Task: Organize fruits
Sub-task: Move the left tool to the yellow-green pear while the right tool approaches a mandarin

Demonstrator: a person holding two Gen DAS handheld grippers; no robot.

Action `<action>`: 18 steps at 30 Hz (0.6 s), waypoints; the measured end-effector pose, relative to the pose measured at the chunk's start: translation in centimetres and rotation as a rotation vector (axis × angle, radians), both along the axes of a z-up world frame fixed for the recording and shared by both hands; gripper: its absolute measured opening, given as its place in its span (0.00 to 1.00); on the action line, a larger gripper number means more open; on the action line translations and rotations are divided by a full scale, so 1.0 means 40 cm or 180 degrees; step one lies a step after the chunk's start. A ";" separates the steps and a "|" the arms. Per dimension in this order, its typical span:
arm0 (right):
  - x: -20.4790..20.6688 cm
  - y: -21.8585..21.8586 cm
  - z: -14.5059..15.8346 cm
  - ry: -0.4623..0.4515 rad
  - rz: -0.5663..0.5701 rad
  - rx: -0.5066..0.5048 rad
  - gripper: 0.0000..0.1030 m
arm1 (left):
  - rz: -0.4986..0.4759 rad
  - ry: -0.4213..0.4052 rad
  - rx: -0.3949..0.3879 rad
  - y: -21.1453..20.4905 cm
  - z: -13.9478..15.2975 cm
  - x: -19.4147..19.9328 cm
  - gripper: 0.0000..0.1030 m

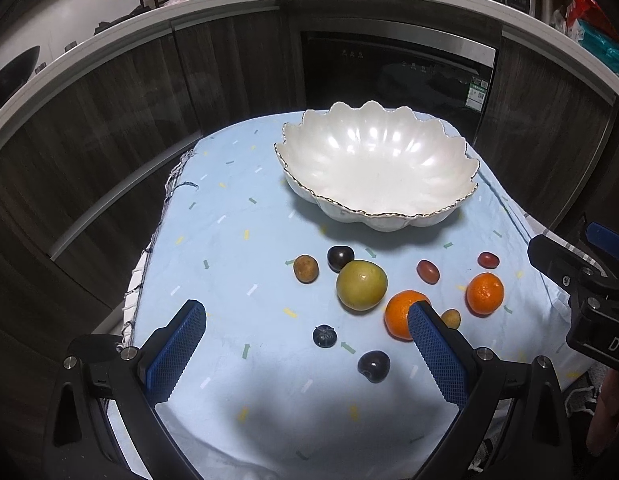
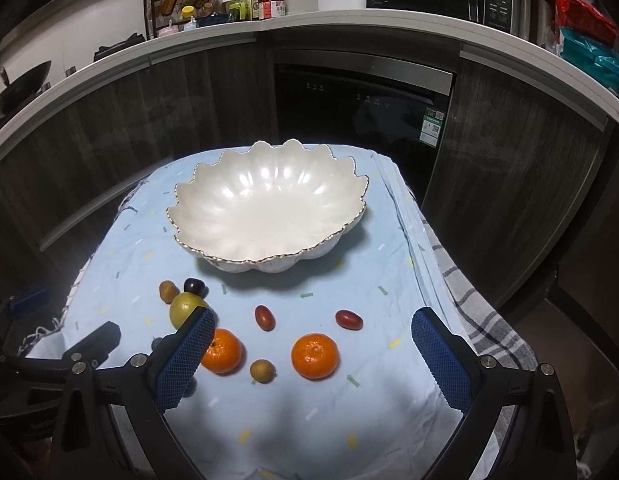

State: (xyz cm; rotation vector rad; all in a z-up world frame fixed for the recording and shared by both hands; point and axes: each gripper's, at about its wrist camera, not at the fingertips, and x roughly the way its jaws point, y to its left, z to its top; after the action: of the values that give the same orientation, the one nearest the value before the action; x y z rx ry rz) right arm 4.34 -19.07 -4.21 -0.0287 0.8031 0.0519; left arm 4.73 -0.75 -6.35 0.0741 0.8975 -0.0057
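A white scalloped bowl (image 1: 373,168) (image 2: 269,212) stands empty at the far side of a light blue cloth. In front of it lie loose fruits: a green apple (image 1: 361,285) (image 2: 185,308), two oranges (image 1: 401,314) (image 1: 484,288) (image 2: 223,351) (image 2: 314,356), two red dates (image 1: 428,271) (image 1: 488,260) (image 2: 264,317) (image 2: 348,319), dark plums (image 1: 340,258) (image 1: 373,366), a blueberry (image 1: 324,336) and small brown fruits (image 1: 305,269) (image 2: 262,370). My left gripper (image 1: 305,316) is open above the near left fruits. My right gripper (image 2: 313,324) is open above the oranges. Both are empty.
The blue cloth (image 1: 229,280) covers a small table with a checked towel (image 2: 481,320) hanging at its right edge. Dark kitchen cabinets and a built-in oven (image 2: 361,116) stand behind. The counter above holds bottles, a rack and a microwave.
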 end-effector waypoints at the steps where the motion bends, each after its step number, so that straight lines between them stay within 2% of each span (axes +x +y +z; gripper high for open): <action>1: 0.003 0.002 -0.003 -0.0011 0.0007 -0.0003 0.98 | -0.0002 -0.0005 0.0004 -0.001 -0.003 0.003 1.00; 9: 0.013 0.014 -0.034 0.0000 0.0060 -0.0050 0.97 | -0.0087 0.0048 -0.0036 -0.010 -0.036 0.025 0.99; 18: 0.036 0.001 -0.073 0.0074 0.0016 -0.0054 0.97 | -0.0115 0.0036 0.0030 -0.027 -0.080 0.058 0.98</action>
State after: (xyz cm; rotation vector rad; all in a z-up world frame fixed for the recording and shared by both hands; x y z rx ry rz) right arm 5.76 -19.02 -7.12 -0.0462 0.8267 0.0503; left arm 7.04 -1.81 -9.56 0.0992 0.9076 -0.0356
